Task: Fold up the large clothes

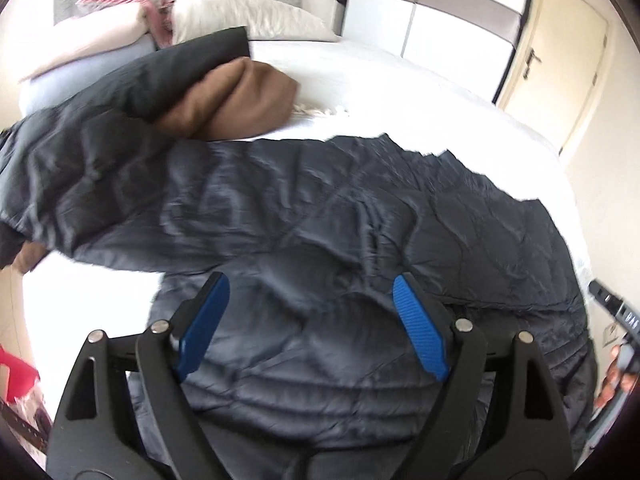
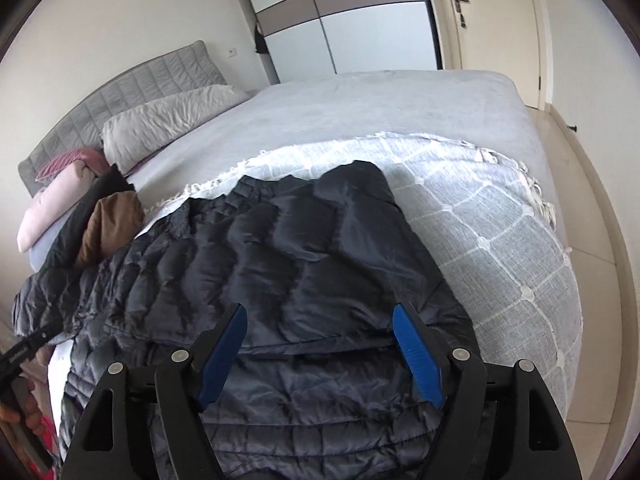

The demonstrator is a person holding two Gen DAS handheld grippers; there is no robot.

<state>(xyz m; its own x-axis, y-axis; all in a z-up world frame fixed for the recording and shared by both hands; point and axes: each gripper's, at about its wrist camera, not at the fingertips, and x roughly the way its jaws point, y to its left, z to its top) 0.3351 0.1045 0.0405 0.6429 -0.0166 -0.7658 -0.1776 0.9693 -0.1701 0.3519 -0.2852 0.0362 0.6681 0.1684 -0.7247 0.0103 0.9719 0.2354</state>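
Both tongs hang spread wide over the bed, gripping nothing. Left tongs [image 1: 310,290] hover above the near part of the dark quilted jacket [image 1: 320,220], blue pads [image 1: 420,328] apart with fabric showing between them; the right tongs [image 2: 318,322] hover over the same jacket [image 2: 280,248] in the same way.

The jacket lies spread across the near half of the bed [image 2: 360,112] on a grey checked blanket [image 2: 500,240] with a fringed edge — one sleeve runs off to the left. At the far left, just beside it, sits a folded stack: a black garment [image 1: 168,68] over a brown one [image 1: 236,100]. Farther back are pillows [image 2: 168,120] against a grey padded headboard [image 2: 120,96]. A wardrobe [image 2: 340,20] and a door [image 2: 500,32] stand beyond the bed's far right.
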